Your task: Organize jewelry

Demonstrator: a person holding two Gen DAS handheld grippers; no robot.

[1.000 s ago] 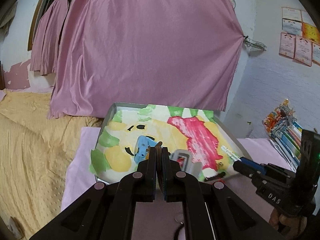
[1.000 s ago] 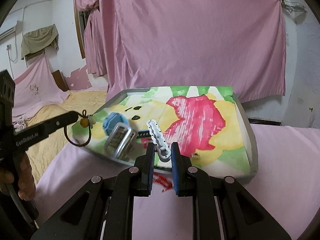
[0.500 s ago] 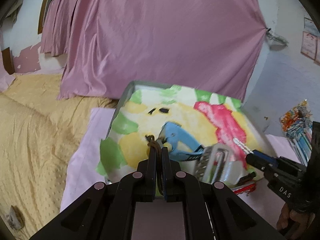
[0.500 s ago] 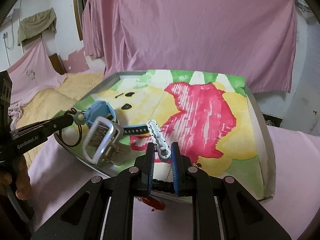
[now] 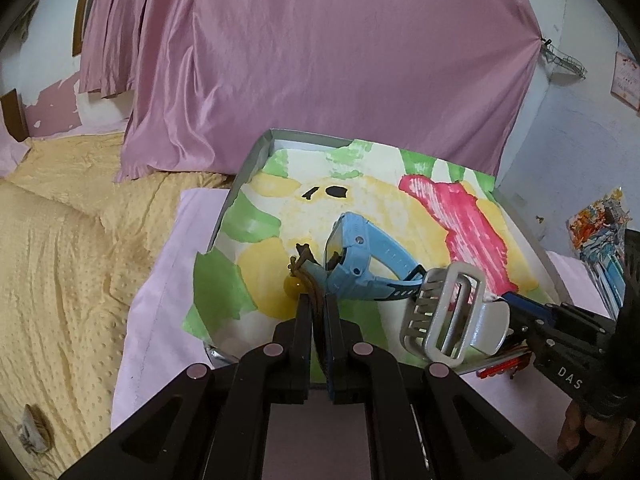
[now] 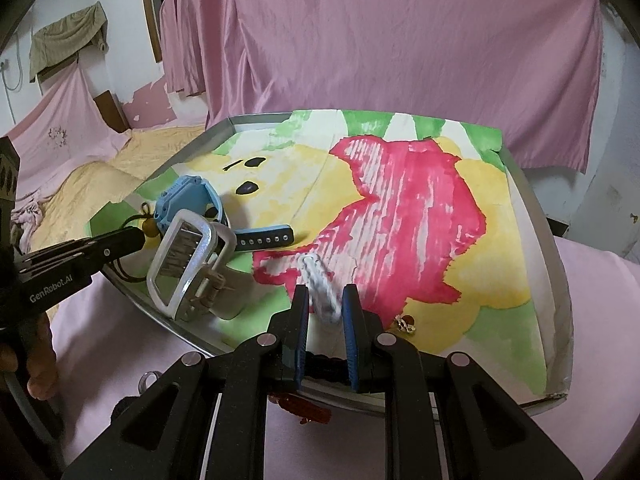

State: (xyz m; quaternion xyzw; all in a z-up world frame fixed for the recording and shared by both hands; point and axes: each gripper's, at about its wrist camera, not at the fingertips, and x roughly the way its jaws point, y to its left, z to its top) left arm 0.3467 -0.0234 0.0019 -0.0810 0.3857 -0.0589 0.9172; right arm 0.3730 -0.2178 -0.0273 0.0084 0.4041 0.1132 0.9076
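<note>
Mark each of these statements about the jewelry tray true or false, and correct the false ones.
1. The left tongs pinch a brown cord carrying a yellow bead. True.
2. The blue watch lies on the yellow bedspread. False: it lies inside the tray, on the paper lining.
3. The silver hair claw sits right next to the watch at the tray's edge. True.
4. The tray's lining is plain white paper. False: it is painted in yellow, pink-red and green.

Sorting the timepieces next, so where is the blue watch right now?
The blue watch lies at the tray's left side in the right wrist view, just behind the silver hair claw.
</note>
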